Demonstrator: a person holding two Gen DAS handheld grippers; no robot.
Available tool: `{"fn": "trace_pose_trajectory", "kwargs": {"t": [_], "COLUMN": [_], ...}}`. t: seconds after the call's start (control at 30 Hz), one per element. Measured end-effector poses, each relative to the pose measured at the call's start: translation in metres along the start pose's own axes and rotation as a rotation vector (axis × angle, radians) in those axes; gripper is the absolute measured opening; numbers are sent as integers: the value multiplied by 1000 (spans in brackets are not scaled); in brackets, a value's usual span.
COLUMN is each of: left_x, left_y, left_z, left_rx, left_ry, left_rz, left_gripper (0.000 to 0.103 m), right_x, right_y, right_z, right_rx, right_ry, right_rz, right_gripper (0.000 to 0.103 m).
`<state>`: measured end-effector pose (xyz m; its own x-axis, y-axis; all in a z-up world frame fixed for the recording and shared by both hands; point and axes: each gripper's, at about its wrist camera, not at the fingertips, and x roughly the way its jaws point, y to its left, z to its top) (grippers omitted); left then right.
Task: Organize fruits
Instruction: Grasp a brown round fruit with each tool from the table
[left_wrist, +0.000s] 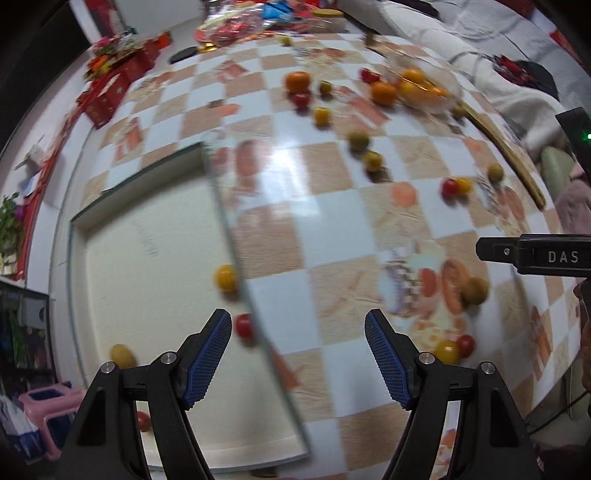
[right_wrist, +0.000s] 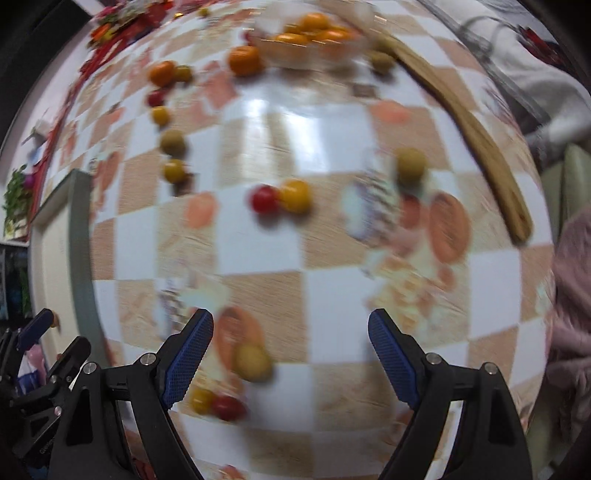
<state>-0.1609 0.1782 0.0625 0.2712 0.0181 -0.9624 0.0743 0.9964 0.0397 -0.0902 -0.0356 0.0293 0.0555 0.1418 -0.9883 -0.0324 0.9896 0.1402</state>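
Small red, yellow and green fruits lie scattered on the checkered tablecloth. My left gripper is open and empty above the edge of a glass tray that holds a yellow fruit, a red one and a green one. My right gripper is open and empty; a green fruit lies just inside its left finger, with a yellow and red pair below. A glass bowl of oranges stands far back. An orange lies beside it.
A wooden board edge runs along the right side of the table. Red boxes and packets clutter the far left. A red and yellow pair lies mid-table. The right gripper's body shows at the left view's right edge.
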Motion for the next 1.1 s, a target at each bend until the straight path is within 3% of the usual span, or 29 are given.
{"fn": "trace_pose_trajectory", "kwargs": {"t": [0.2,0.5,0.97,1.1], "left_x": [8,21,50,55], "left_y": [-56,-104,-138,-141], "left_z": [3,11,17,19], "left_rx": [86,123,122,110], "left_ry": [30,64,97,109], "left_rz": [-61,-100,-42,-25], "left_gripper": [76,76,76,76], "right_x": [-2,-7,1,4], "right_y": [-46,-69,-73,-69], "right_z": [-12,-8,41,57], "right_rx": [62,29,-109,-136], "right_ry": [9,-2,-69,-95], "right_rz": [-31,-33,-95,-109], "right_gripper": [88,88,88,82]}}
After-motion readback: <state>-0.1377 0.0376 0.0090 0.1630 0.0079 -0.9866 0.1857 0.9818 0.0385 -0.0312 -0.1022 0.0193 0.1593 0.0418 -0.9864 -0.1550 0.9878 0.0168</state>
